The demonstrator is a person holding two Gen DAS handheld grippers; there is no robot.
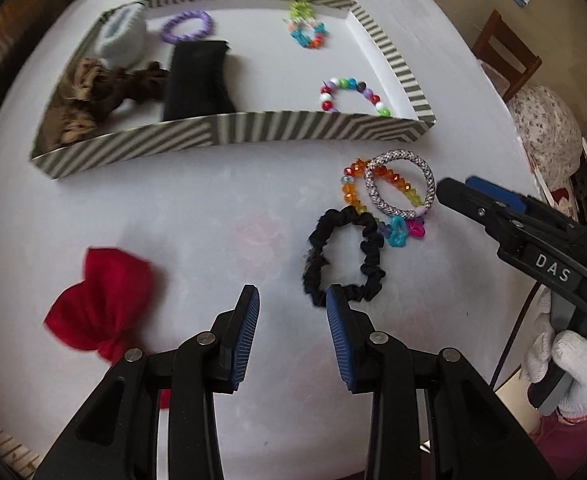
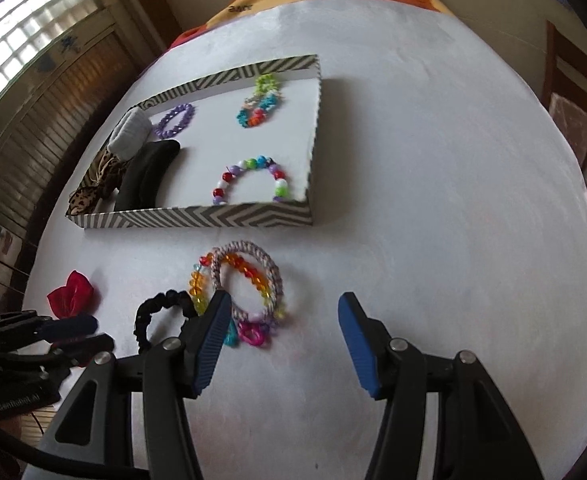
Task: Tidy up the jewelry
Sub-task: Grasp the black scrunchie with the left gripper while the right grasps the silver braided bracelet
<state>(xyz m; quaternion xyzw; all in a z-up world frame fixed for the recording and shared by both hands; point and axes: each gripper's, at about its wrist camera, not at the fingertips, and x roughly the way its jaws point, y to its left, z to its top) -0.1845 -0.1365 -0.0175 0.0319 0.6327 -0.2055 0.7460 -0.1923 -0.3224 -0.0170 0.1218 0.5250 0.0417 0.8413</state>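
Observation:
A striped tray (image 1: 125,148) (image 2: 197,217) holds a multicolour bead bracelet (image 1: 351,94) (image 2: 253,178), a purple bracelet (image 1: 187,26) (image 2: 173,120), a teal-orange bracelet (image 1: 309,36) (image 2: 257,112), a black pouch (image 1: 197,80) (image 2: 145,178), a white band and brown scrunchies. In front lie a silver woven bangle (image 1: 427,178) (image 2: 275,276) over an orange bead bracelet (image 1: 351,184) (image 2: 245,268), a black scrunchie (image 1: 343,256) (image 2: 153,316) and a red pouch (image 1: 101,308) (image 2: 71,292). My left gripper (image 1: 292,300) is open beside the scrunchie. My right gripper (image 2: 285,308) (image 1: 449,192) is open by the bangle.
The round table has a white cloth (image 2: 433,200). A wooden chair (image 1: 505,56) (image 2: 573,100) stands at the far right. A patterned cushion (image 1: 545,132) sits beside the table. A louvred wooden wall (image 2: 33,128) and a window are on the left.

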